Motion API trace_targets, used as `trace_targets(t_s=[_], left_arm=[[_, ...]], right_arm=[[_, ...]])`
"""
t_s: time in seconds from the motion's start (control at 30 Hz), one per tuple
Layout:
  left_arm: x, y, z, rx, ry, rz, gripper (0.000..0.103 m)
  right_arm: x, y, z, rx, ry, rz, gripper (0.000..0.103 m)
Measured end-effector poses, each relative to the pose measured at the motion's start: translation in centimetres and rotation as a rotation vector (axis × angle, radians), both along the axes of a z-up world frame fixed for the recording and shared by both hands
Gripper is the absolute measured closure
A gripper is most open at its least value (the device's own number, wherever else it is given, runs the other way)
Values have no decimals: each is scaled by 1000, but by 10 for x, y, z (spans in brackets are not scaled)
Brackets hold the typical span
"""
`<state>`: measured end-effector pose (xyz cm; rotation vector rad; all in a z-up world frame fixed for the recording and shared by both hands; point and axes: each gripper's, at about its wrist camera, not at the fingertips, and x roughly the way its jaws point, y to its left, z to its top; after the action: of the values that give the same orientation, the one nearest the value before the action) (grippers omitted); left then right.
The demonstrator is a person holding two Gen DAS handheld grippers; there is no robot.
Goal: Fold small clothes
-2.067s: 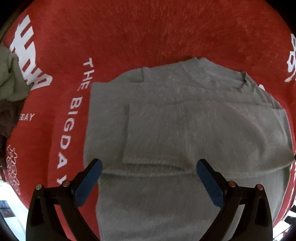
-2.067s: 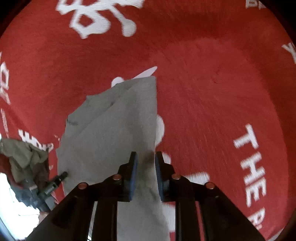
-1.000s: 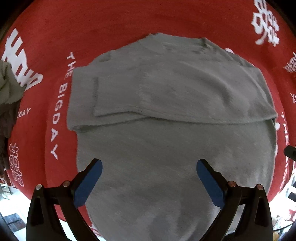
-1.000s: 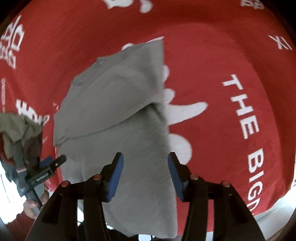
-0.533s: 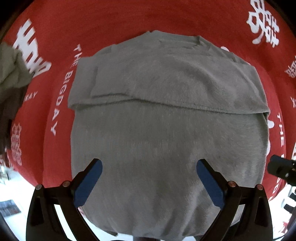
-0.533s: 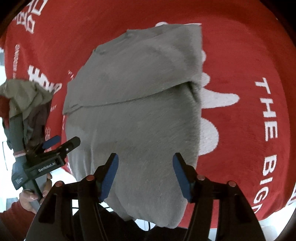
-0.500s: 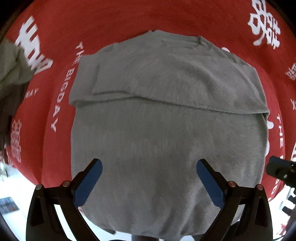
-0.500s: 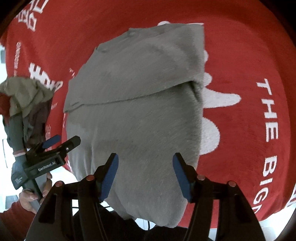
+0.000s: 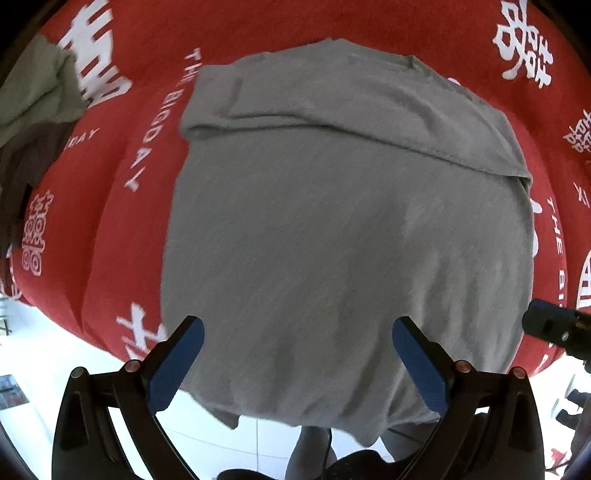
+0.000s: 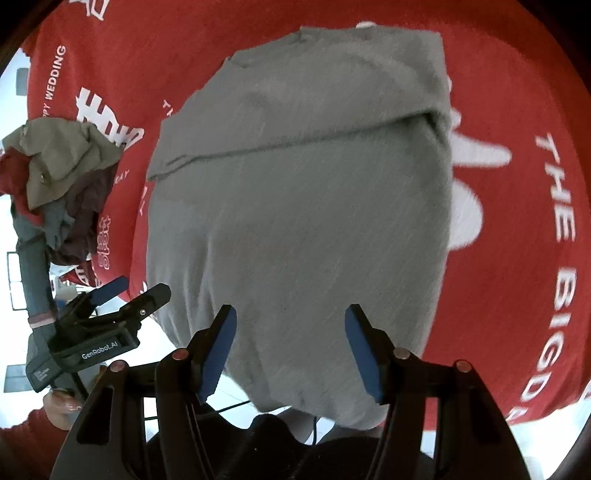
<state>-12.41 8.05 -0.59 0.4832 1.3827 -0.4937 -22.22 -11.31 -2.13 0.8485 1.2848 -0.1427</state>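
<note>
My right gripper (image 10: pixel 290 343) has let go; both hover spread-jawed above the grey knitted sweater (image 9: pixel 343 236); left gripper (image 9: pixel 295 360) empty.

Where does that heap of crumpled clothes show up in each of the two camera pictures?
Left wrist view: pile of clothes at the far left edge, upper part.
Right wrist view: same pile at the left, midway up.
Shared landmark: the grey sweater spread on the red cloth beside it.

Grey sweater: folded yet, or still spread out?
Partly folded. The grey sweater has its sleeves folded across the chest, but its hem hangs unfolded over the red cloth's near edge.
</note>
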Motion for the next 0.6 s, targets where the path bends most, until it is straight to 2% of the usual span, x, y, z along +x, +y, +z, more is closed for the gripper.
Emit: trace_targets(t_s=[0.27,0.4,0.57,0.6], left_arm=[[-7,62,7,-59,5,10,1],[-11,83,7,-67,19,1,1],[-20,106,8,-73,30,-9,1],[-21,110,7,-72,33,-10,1]], right_arm=[[-9,60,4,-18,7,32,38],[-12,81,9,-34,-21,21,23],[-16,104,18,-71,-77,3,13],[-16,108,19,-78,-81,2,6]])
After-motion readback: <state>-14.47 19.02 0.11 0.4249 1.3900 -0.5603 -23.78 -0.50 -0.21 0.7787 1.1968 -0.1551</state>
